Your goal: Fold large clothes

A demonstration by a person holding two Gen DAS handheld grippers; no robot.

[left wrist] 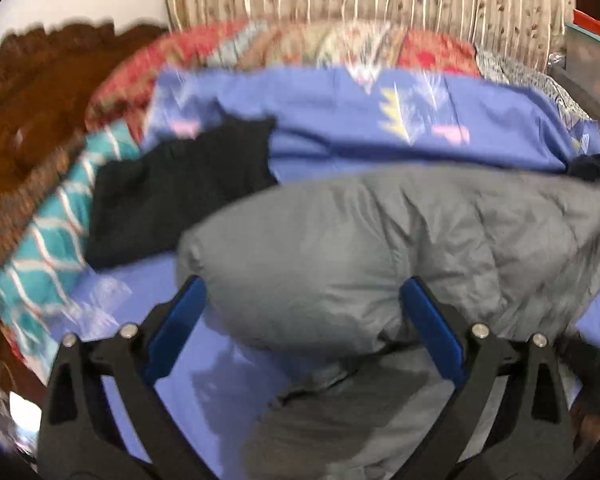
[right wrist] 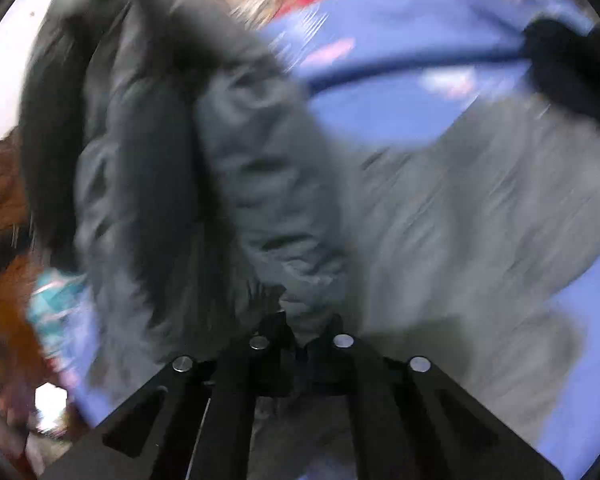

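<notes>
Grey jacket (left wrist: 340, 248) bulges between the left gripper's (left wrist: 300, 300) spread jaws; right gripper (right wrist: 300, 320) seemingly pinches its fabric

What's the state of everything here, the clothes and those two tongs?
Grey jacket: crumpled on the bed, one part lifted.
Left tongs: open, astride a puffy jacket part.
Right tongs: shut on jacket fabric.
Black garment: lying loosely behind the jacket.
Blue bedsheet: spread out, rumpled.
</notes>
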